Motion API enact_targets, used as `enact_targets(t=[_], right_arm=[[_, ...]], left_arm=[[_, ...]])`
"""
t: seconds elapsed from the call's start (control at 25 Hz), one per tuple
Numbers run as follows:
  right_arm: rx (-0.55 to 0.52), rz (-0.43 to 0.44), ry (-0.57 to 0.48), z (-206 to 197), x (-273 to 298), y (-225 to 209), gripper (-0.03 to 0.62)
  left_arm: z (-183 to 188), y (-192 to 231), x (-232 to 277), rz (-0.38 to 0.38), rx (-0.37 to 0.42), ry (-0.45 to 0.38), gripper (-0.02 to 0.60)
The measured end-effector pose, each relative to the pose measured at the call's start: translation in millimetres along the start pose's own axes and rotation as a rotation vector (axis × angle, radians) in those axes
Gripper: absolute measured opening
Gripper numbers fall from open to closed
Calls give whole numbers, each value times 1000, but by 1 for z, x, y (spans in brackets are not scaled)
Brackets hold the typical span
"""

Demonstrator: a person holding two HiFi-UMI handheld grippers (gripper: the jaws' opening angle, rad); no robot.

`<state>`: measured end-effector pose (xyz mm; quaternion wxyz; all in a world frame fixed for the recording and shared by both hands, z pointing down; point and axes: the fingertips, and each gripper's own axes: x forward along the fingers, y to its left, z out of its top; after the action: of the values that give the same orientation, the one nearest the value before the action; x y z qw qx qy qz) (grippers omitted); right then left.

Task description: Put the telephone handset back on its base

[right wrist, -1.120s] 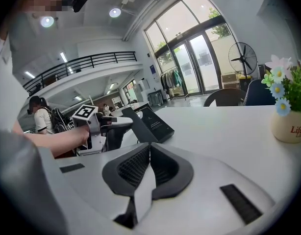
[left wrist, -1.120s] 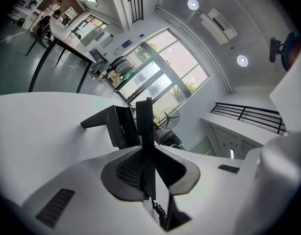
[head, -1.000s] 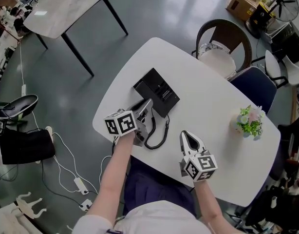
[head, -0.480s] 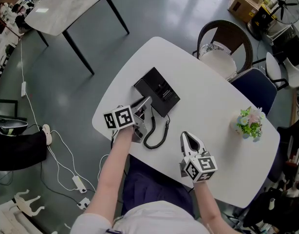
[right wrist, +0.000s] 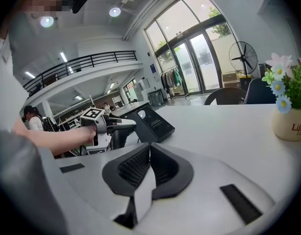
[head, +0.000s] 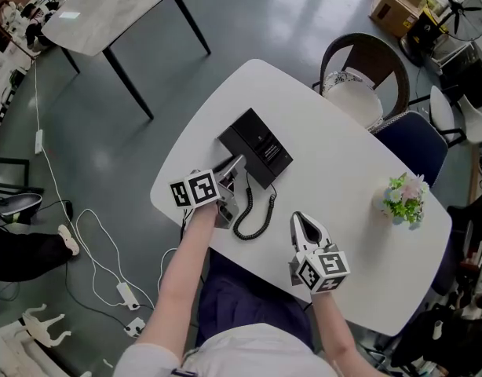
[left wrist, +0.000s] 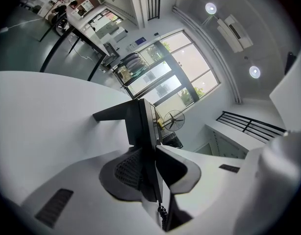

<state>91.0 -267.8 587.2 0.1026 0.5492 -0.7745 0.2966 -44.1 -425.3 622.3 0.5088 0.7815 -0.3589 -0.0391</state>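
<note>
Left of the right gripper (head: 298, 217): one black rectangular telephone base (head: 255, 147) and one black corded handset (head: 231, 173). Right of it: one small cream pot of pastel flowers (head: 403, 197). One white rounded table (head: 335, 171), one grey marbled table (head: 107, 14). Beyond: one brown-backed chair (head: 366, 60), one dark blue chair (head: 414, 144), one black fan (head: 453, 2).

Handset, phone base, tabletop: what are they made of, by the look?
handset: probably black plastic, matte; flat dull faces with no glare.
phone base: similar black plastic, slightly satin; faint sheen on its sloped face in the right gripper view.
tabletop: smooth white, semi-gloss, laminate or painted board; soft light reflections. Its core isn't visible.
</note>
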Motion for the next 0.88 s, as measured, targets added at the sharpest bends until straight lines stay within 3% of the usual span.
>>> enact_targets(t=[0.48,0.68,0.88], right_arm=[[-10,-1,-9,3,-1,5,32],[-18,-4,-34,10,-4,6,32],[-26,-1,-57,14,-12,10,32]], left_arm=[[-1,-1,1,9,22,-23,97],[1,-5,1,16,32,-27,264],[-2,-10,-10,42,82,-21,307]])
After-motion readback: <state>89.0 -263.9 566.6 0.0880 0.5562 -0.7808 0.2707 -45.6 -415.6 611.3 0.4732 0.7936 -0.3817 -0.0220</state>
